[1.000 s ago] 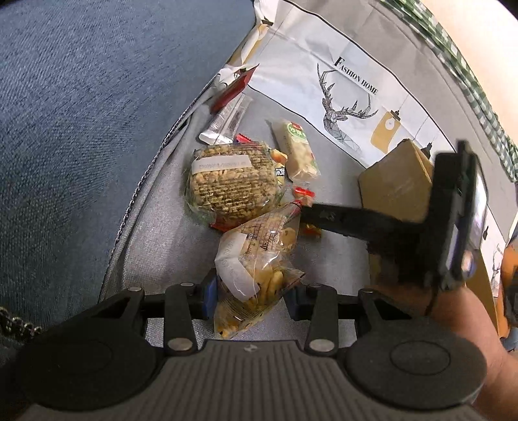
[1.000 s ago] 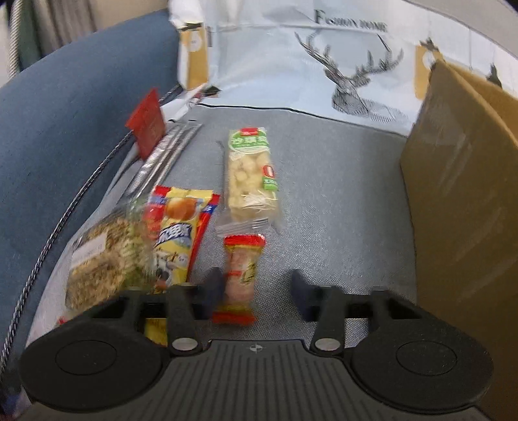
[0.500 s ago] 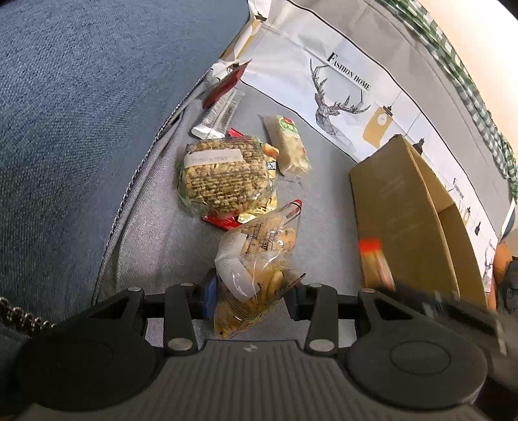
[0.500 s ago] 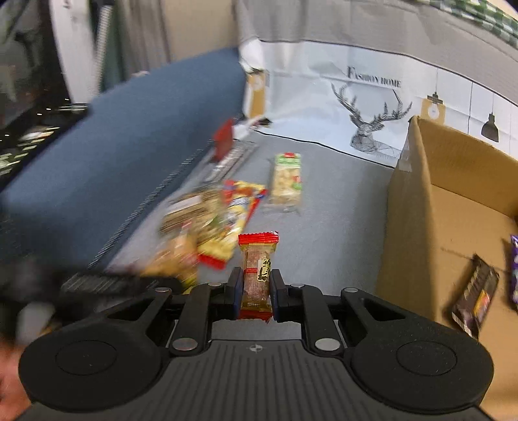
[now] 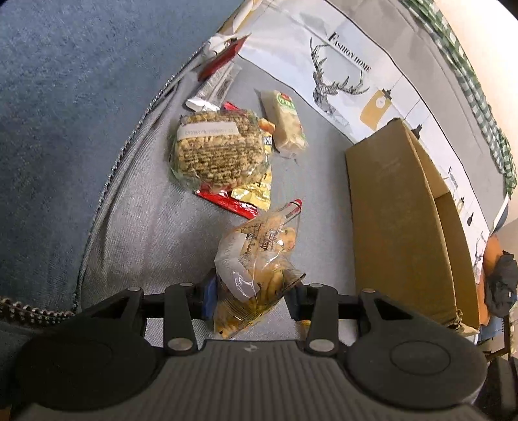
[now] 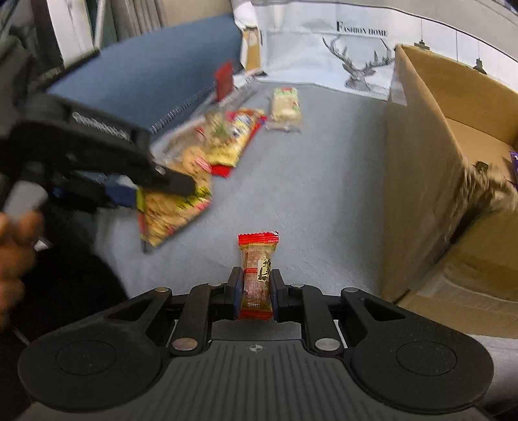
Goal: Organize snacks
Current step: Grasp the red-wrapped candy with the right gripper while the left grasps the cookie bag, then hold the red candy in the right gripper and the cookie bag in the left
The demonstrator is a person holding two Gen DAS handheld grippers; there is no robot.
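A home living room is suggested: a blue fabric sofa (image 5: 81, 97) with a grey seat cushion (image 5: 145, 233) is seen, backed by a "Fashion Home" deer-print cloth (image 5: 340, 71); curtains (image 6: 136, 16) are glimpsed behind.

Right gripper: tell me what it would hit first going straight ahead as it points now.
Probably bare grey cushion. The right gripper, shut on a red-ended snack bar, points left of the cardboard box; depth is unclear.
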